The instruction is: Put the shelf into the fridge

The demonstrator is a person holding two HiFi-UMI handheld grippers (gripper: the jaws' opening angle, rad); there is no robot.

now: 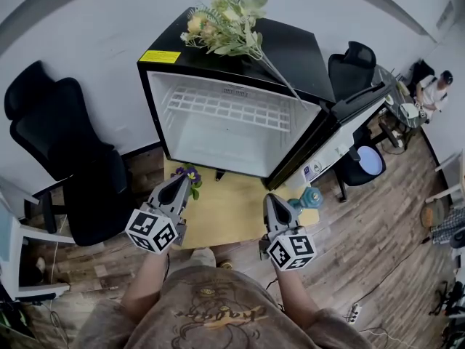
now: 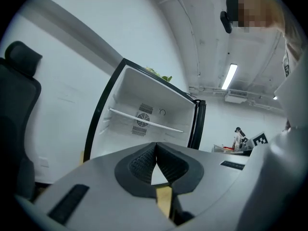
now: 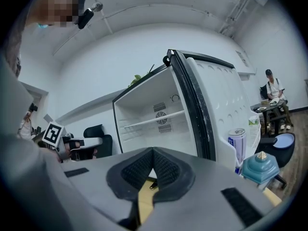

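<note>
The small black fridge [image 1: 163,78] stands open, its door [image 1: 341,126] swung out to the right. A white wire shelf [image 1: 225,107] sits level across the upper part of its white inside; it shows as a white bar in the left gripper view [image 2: 144,121] and the right gripper view [image 3: 154,120]. My left gripper [image 1: 185,182] and right gripper [image 1: 270,199] hover side by side in front of the fridge, clear of it. Both are shut with nothing between the pads [image 2: 144,162] [image 3: 163,170].
A bunch of artificial flowers [image 1: 225,24] lies on the fridge top. A yellow low table [image 1: 218,213] in front holds a teal bottle [image 1: 311,197] and a small purple flower [image 1: 190,174]. Black chairs [image 1: 65,158] stand left and right. A can [image 3: 237,141] sits in the door.
</note>
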